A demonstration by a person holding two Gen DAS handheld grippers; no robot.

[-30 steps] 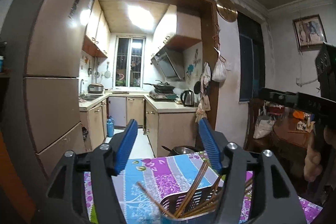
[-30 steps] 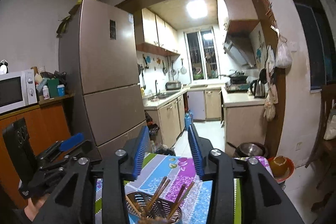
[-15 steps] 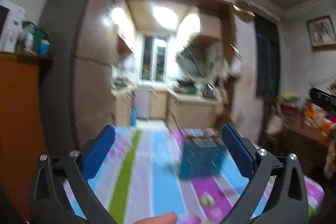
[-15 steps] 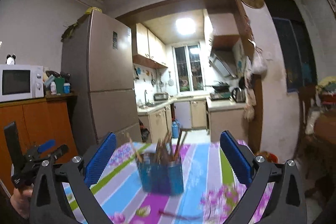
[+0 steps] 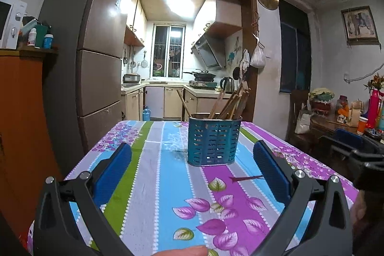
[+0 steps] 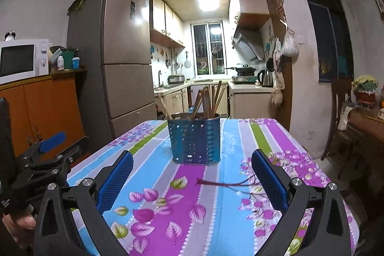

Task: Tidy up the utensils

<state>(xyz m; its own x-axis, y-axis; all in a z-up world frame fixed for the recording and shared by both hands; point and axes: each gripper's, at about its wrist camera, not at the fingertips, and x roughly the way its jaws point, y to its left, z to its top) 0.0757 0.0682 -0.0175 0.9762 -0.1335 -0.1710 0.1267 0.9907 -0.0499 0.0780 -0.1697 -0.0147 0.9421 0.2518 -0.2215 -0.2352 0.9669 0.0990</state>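
A blue perforated utensil holder (image 5: 213, 140) stands upright on the table, with several wooden chopsticks (image 5: 230, 102) sticking out of it. It also shows in the right wrist view (image 6: 195, 139). One dark chopstick (image 5: 244, 178) lies loose on the cloth in front of the holder, also seen in the right wrist view (image 6: 225, 183). My left gripper (image 5: 192, 169) is open and empty, low over the table's near side. My right gripper (image 6: 192, 174) is open and empty, with the loose chopstick lying between its fingers.
The table has a striped floral cloth (image 5: 168, 184). A tall fridge (image 5: 96, 59) and an orange cabinet (image 6: 48, 107) with a microwave (image 6: 21, 59) stand left. A wooden side table (image 5: 336, 126) with clutter stands right. The kitchen lies behind.
Both grippers have pulled back from above the holder and dropped low near the table edge. Both have opened wider. The holder now stands farther ahead.
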